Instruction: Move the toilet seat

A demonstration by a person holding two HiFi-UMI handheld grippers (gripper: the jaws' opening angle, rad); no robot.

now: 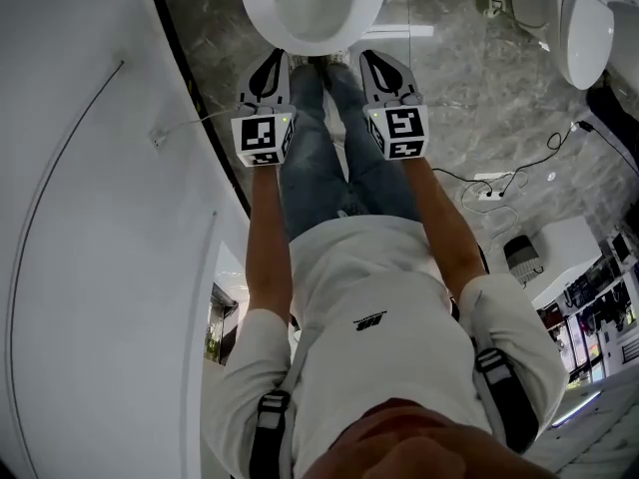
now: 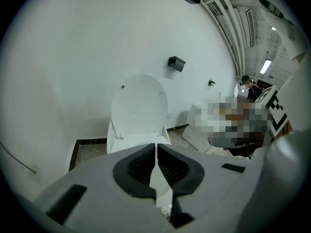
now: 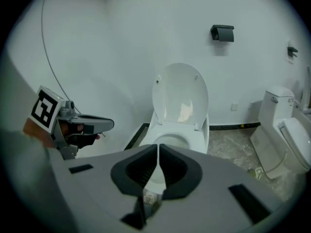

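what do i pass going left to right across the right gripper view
left gripper → toilet with its lid up → black wall holder → second toilet at the right edge

The left arm and right arm reach straight forward, side by side, the left gripper and right gripper level with each other and tilted downward, each with jaws pressed together, empty.
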